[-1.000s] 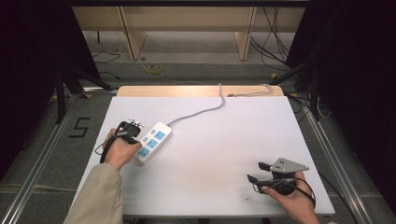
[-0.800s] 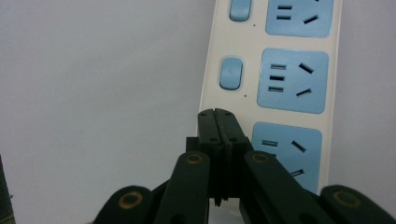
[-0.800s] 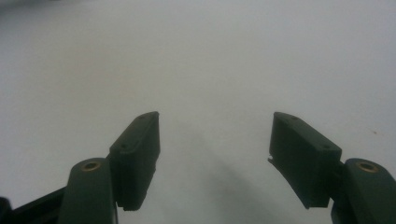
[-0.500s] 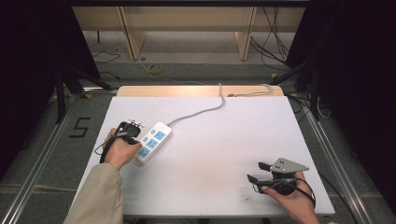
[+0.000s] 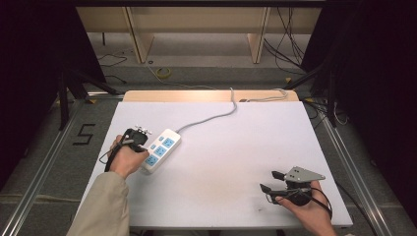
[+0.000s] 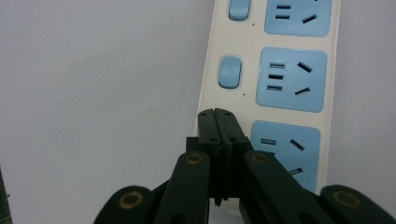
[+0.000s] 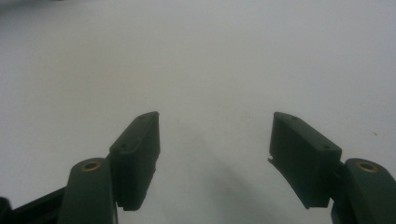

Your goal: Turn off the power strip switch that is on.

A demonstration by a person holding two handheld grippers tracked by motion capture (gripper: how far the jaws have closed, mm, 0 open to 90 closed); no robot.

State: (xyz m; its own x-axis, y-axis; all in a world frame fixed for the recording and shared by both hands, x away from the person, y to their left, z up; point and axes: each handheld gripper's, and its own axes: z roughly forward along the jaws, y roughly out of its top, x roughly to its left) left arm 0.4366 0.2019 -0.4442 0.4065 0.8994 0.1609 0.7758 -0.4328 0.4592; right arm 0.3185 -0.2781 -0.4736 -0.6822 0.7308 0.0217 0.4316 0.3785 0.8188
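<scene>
My left tool [image 6: 218, 122] is pinched tight, its tip over the near end of the power strip [image 6: 275, 70]. My right tool [image 7: 215, 154] is wide open, far away.

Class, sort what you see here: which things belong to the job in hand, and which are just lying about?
In the job:
- power strip
- its grey cord
- left claw, shut, tips over the strip's switch side

Lying about:
- right claw, open over bare table
- yellow cable on the floor
- wooden frame behind
</scene>
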